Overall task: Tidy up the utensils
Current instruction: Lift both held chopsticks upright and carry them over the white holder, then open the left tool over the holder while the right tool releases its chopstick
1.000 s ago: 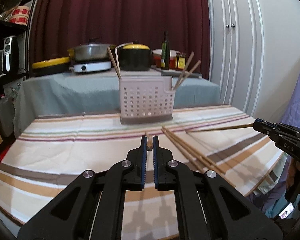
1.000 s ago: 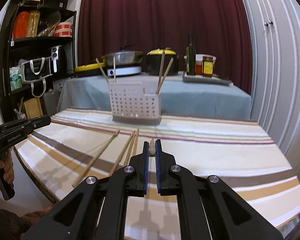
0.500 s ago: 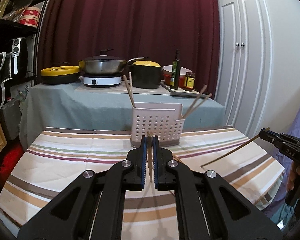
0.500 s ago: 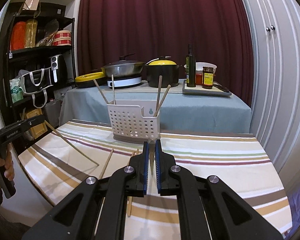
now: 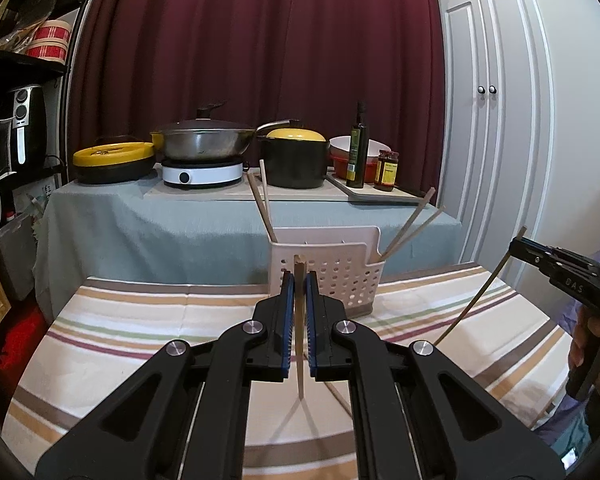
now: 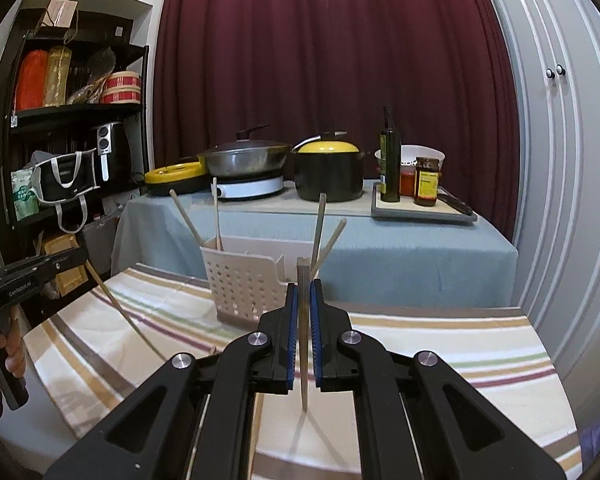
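Both tongs [image 5: 299, 280] [image 6: 304, 292] hide their chopsticks' [image 5: 300, 344] [image 6: 303, 344] middles.

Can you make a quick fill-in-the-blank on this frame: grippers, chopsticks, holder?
1. Each gripper, left and right, is shut on one ____.
2. The white perforated holder already contains ____ chopsticks.
3. The holder stands on a ____ tablecloth.
4. The black pot has a ____ lid.

Answers: chopstick; four; striped; yellow

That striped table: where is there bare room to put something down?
The striped tablecloth is bare left of the white basket, and the right side beyond the basket also looks bare. Loose chopsticks lie near the front edge. The back table is crowded with pots.
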A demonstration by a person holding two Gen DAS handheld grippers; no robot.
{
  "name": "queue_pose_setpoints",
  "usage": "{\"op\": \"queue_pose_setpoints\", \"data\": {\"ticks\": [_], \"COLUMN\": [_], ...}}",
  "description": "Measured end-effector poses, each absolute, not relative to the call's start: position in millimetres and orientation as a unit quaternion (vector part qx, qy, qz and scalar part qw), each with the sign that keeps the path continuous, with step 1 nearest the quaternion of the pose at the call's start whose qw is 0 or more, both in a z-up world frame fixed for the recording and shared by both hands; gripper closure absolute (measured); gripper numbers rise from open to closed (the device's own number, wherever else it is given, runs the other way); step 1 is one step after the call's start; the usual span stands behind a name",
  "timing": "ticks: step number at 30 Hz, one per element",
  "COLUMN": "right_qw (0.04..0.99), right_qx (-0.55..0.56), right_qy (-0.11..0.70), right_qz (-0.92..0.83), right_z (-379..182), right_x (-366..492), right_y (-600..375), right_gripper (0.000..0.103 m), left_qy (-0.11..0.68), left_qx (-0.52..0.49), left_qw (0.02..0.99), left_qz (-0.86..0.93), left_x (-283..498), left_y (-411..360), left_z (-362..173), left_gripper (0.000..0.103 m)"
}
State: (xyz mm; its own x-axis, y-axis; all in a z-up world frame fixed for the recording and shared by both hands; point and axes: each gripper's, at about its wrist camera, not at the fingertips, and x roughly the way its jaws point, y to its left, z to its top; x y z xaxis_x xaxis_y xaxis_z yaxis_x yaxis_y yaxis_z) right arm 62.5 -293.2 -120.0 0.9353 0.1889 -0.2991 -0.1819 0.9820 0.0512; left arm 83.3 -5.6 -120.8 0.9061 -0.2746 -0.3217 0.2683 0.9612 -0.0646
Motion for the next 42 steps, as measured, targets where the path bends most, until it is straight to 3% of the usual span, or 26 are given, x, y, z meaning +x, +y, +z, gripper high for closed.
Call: {"op": "queue_pose_setpoints", "data": {"ticks": [10, 29, 42], "right_qw": [0.984, 0.989, 0.987], "right_qx": [0.018, 0.02, 0.02], "right_qy": [0.143, 0.021, 0.079], "right_qz": [0.102, 0.143, 0.137], "right_z": [-109, -18, -62], "right_x": [77, 121, 191], "right_y": [-290, -274, -262], "right_gripper": [0.096, 0.096, 0.096], "left_qy": [0.153, 0.019, 0.083], "left_qx": [-0.007, 0.012, 0.005], "left_qw": [0.977, 0.985, 0.986], "left_qz": [-0.15, -0.17, -0.143], "left_x": [102, 155, 235], "left_y": [-11, -30, -43], "left_z": [-106, 3, -47], "left_gripper": [0.097, 0.097, 0.097]}}
